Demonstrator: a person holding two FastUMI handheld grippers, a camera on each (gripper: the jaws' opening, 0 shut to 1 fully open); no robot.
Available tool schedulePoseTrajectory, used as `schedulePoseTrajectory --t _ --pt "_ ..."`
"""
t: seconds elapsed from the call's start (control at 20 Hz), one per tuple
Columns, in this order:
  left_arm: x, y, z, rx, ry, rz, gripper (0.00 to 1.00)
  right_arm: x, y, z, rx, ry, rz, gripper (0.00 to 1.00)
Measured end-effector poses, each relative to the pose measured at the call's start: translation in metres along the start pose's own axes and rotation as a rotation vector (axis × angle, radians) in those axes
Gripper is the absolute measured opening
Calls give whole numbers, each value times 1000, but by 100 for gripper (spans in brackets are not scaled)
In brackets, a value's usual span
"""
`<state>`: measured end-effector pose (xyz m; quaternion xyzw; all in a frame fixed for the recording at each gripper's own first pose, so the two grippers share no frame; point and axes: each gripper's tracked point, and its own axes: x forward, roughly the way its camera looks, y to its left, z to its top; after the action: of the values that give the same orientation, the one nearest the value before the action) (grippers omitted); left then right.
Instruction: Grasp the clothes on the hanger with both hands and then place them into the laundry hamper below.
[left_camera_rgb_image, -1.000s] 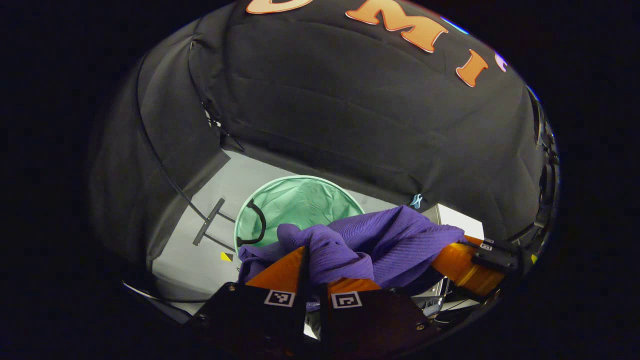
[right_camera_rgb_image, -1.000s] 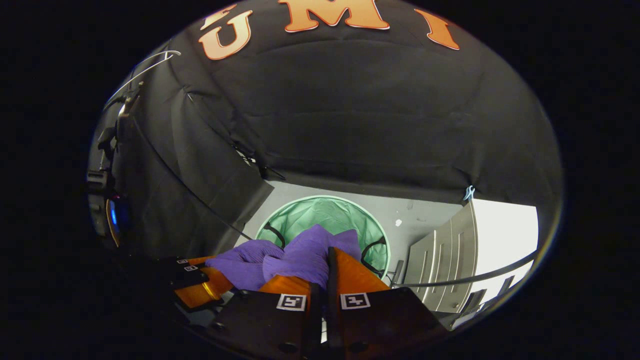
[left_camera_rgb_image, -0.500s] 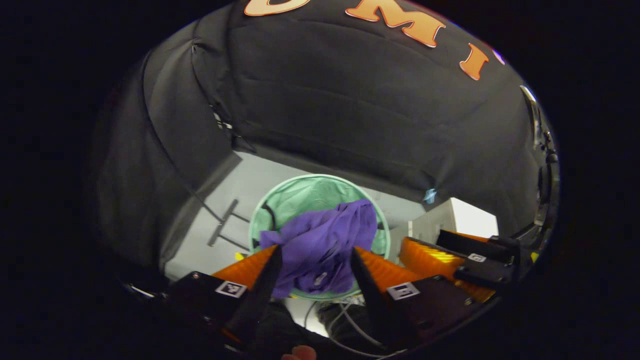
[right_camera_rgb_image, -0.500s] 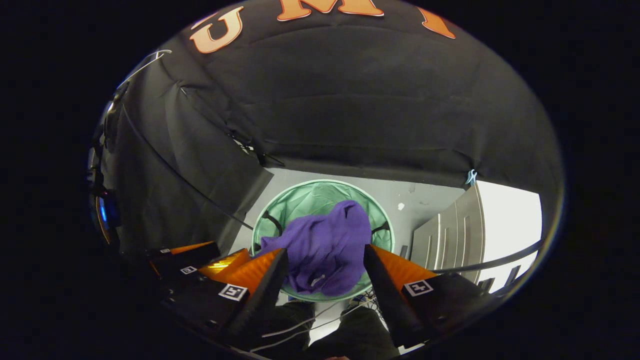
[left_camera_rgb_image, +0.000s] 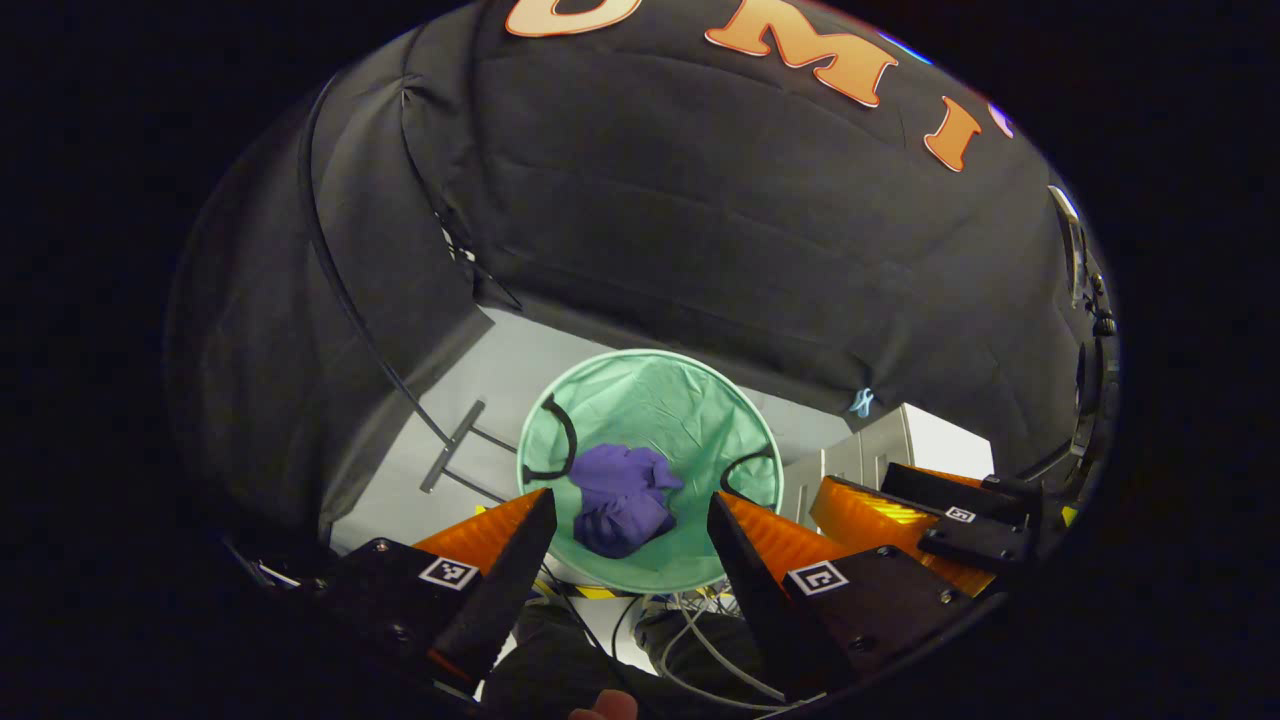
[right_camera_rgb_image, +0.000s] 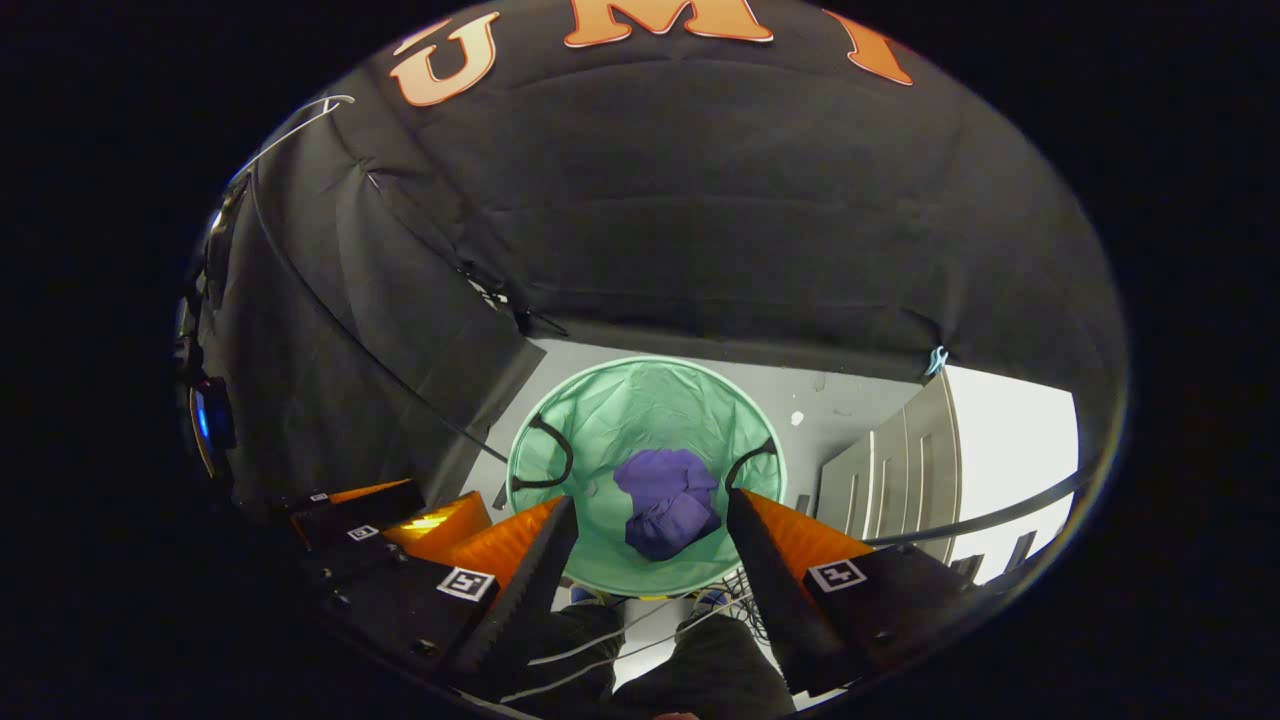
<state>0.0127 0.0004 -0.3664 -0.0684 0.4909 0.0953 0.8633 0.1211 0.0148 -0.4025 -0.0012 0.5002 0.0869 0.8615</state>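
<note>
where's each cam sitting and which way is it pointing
Left gripper view: rides the left claw, aimed down at the green hamper; its open fingers, a fingertip and the right claw show.
Right gripper view: rides the right claw, also aimed down; its open fingers, the person's legs and the left claw show.
Shared: the hamper with the purple garment inside.

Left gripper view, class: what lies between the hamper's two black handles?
The crumpled purple garment, lying on the green hamper floor between the handles; the right gripper view agrees.
</note>
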Motion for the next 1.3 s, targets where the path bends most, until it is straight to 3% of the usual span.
schedulePoseTrajectory --t 0.4,0.6,0.9,1.0,1.05,1.3 --pt "-59 -1 77 4 -247 -14 98 -76 6 87 -38 -288 -8 99" --pt "-108 -9 132 14 -411 -33 97 -129 8 138 7 -441 5 98" --pt "-196 -17 207 7 -689 -51 96 -221 10 206 -56 -694 -34 98" --pt "-219 -22 227 3 -767 -78 95 -248 10 219 -44 -767 -12 98" --pt "-232 -23 237 0 -798 -87 95 -261 11 225 -40 -795 0 89" --pt "-293 -22 264 -5 -940 -80 92 -318 6 246 -60 -927 -7 88"
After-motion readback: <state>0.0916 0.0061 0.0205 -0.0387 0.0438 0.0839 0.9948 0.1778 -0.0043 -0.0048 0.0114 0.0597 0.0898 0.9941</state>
